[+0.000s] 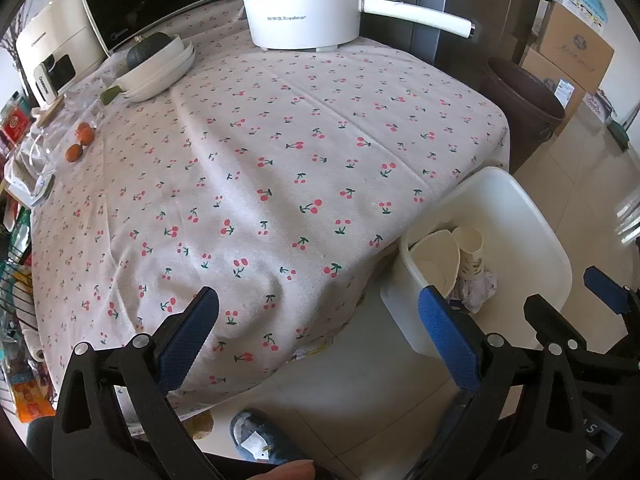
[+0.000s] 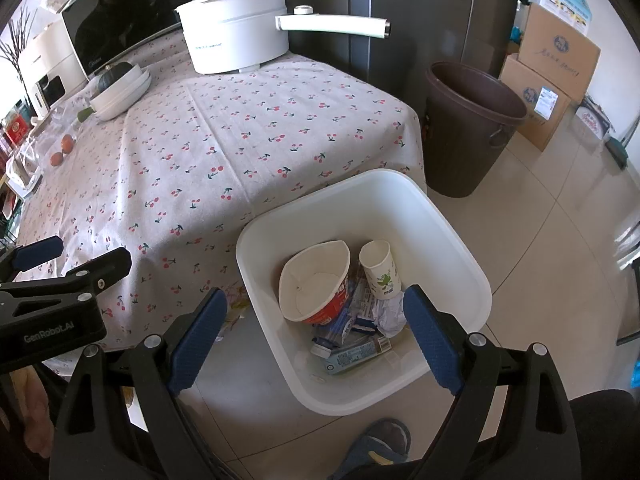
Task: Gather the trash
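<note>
A white plastic bin (image 2: 460, 248) stands on the floor beside the table and also shows in the left wrist view (image 1: 532, 240). It holds a squashed noodle bowl (image 2: 316, 284), a paper cup (image 2: 380, 270), crumpled paper (image 2: 390, 314) and flat cartons (image 2: 352, 354). My right gripper (image 2: 316, 340) is open and empty above the bin's near side. My left gripper (image 1: 320, 336) is open and empty over the table's front edge, to the left of the bin. The cherry-print tablecloth (image 1: 280, 160) shows no loose trash in its middle.
A brown waste bucket (image 2: 472, 128) stands on the floor behind the white bin. A white electric pot (image 1: 304, 4), stacked white plates (image 1: 156, 68), oranges (image 1: 80, 140) and clutter sit along the table's far and left edges. Cardboard boxes (image 2: 552, 72) stand at the right.
</note>
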Tool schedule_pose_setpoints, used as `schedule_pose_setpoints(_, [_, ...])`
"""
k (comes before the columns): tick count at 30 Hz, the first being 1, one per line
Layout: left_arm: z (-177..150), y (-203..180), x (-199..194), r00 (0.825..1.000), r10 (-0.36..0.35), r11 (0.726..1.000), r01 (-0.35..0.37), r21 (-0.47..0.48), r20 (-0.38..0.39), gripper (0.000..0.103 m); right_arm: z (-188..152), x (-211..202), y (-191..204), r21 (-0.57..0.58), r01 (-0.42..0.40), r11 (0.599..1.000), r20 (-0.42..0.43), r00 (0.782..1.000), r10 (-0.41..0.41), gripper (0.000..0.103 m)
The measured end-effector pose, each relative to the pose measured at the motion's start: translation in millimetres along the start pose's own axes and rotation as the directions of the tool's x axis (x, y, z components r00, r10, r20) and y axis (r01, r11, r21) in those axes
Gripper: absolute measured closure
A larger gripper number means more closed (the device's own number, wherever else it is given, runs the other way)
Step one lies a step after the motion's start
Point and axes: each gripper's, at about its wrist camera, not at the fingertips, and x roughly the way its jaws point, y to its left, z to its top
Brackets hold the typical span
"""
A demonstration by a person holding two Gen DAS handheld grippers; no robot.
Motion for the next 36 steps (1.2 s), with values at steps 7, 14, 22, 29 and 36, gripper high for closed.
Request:
schedule_pose_setpoints(7, [0.2, 0.4, 0.0, 1.000, 0.001, 1.000, -0.001, 0.001, -0.002, 0.007, 0.2, 0.3, -0.1, -0.003, -0.002, 1.000, -0.002, 1.000, 0.002, 0.016])
schedule_pose_setpoints(14, [0.0, -0.2, 0.7, 1.000, 0.000, 1.000, 0.000, 0.005, -0.003, 0.007, 0.8, 0.5, -0.6, -0.002, -0.001, 1.000, 0.000, 1.000, 0.001, 0.016])
schedule_pose_setpoints(22, [-0.6, -0.9, 2.6, 1.000, -0.001, 1.000, 0.001, 0.020, -0.007, 0.007, 1.4, 0.2, -0.9, -0.004, -0.001, 1.000, 0.002, 1.000, 0.001, 0.016])
schedule_pose_setpoints(29, [-0.9, -1.3, 2.4, 1.000, -0.001, 1.000, 0.001, 0.027, 0.000, 0.007, 1.8, -0.2, -1.0, -0.004, -0.002, 1.000, 0.001, 1.000, 0.002, 0.016])
schedule_pose_setpoints(36, [-0.2, -0.9, 3.7, 1.000, -0.008, 1.000, 0.008, 0.026, -0.009, 0.007, 2.1, -0.2, -0.8, -0.004, -0.001, 1.000, 0.001, 1.000, 0.001, 0.016])
